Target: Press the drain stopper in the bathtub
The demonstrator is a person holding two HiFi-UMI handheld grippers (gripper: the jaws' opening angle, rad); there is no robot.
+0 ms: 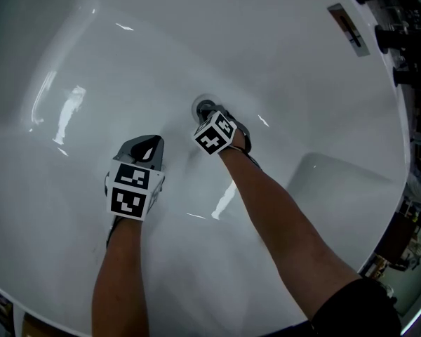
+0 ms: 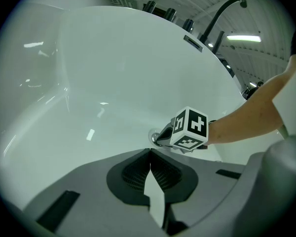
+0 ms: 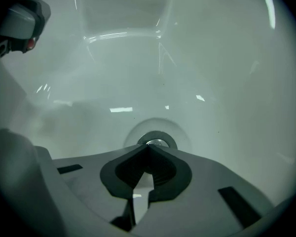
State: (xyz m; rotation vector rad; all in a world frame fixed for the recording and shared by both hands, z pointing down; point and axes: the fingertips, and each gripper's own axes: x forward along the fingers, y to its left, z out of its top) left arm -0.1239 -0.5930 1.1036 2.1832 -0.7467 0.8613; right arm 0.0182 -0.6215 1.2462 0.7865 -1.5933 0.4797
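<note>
The round drain stopper point(image 1: 202, 106) lies flat in the floor of the white bathtub point(image 1: 77, 209), just above frame centre in the head view. Its metal face is turned upward, and being round it has no long axis. The right tongs point(image 1: 210, 115), clenched on nothing, have their tips at its near edge. The left tongs point(image 1: 151, 146), likewise clenched and empty, are lower left of it. A small plate point(image 1: 349, 28) on the rim at upper right bears unreadable print.

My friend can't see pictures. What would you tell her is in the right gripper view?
The right gripper, its jaws closed together, points its tip at the round metal drain stopper in the bottom of a shiny white bathtub. Nothing is held between the jaws.
</note>
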